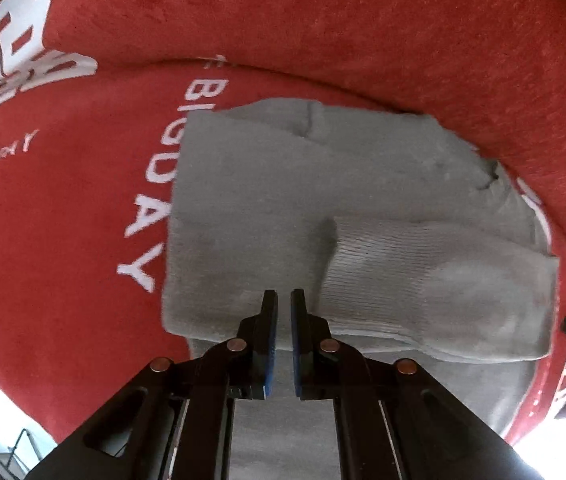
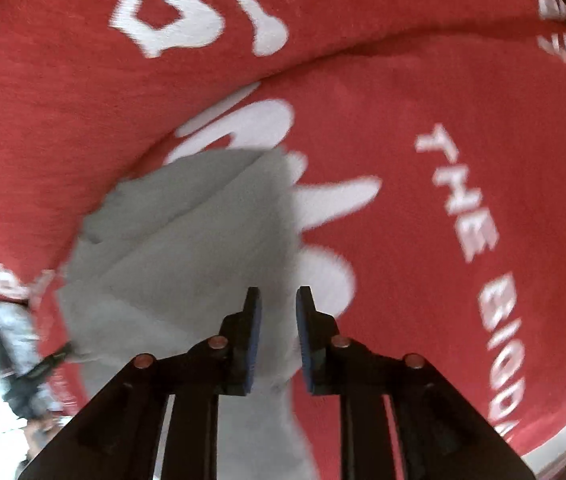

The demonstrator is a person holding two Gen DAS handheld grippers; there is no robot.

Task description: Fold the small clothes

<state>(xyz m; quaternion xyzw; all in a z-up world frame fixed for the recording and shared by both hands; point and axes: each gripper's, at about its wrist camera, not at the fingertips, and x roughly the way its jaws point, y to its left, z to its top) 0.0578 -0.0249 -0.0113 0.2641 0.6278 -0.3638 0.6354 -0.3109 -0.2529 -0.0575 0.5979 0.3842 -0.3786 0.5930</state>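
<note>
- Left gripper [image 1: 284, 296]: the jaws stand nearly together with only a narrow gap, hovering over the near edge of the grey garment [image 1: 267, 208]; whether they pinch cloth I cannot tell.
- The garment lies on the red cloth [image 1: 403, 32], one flap with a ribbed knit band [image 1: 375, 260] folded over the smoother body. It looks soft and fleecy.
- Risk: that top flap may slide or spring open if the near edge is dragged, since nothing visibly pins it.
- Right gripper [image 2: 279, 300]: the jaws are parted, nothing between them, over the garment's right edge [image 2: 187, 248], which shows layered, creased folds.
- Risk: the red cloth is itself loose and rumpled, with white printed lettering [image 2: 467, 216]; a low pinch could catch it together with the garment.
</note>
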